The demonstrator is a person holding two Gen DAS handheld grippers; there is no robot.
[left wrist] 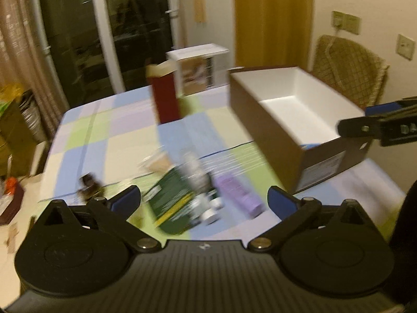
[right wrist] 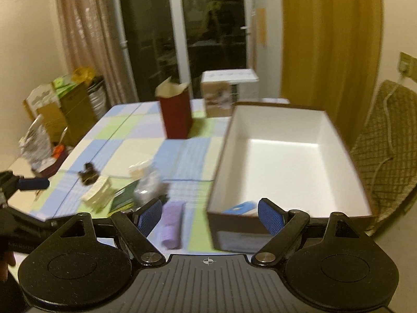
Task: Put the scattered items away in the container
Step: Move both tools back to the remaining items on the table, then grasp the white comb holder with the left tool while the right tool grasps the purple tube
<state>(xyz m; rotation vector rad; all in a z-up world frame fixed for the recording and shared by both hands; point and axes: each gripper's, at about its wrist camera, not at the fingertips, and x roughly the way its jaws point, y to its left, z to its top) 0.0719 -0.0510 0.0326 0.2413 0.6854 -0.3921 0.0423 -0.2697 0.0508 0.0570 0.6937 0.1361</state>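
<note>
Now left gripper [left wrist: 204, 199] jaws spread wide, nothing between pads, hovering over scattered pile near brown box [left wrist: 271, 135]. Right gripper [right wrist: 208, 215] jaws apart too, empty, at box's near end. Box open, white inside, blue item [right wrist: 239, 207] lying in its near corner. Left of box on checked tablecloth [left wrist: 109, 133]: purple tube [left wrist: 238, 195], green packet [left wrist: 173, 203], small white jars [left wrist: 211, 212], dark small item [left wrist: 88, 182], all blurred. Beyond box's left: dark red carton [left wrist: 165, 96] upright, top flaps open.

On the checked-cloth table [right wrist: 135, 146], the open brown cardboard box with white inside [right wrist: 281, 156] stands right of the scattered items: a purple tube [right wrist: 172, 224], a dark green packet [left wrist: 174, 198]. A tall dark red carton [right wrist: 176, 117] stands behind them.
</note>
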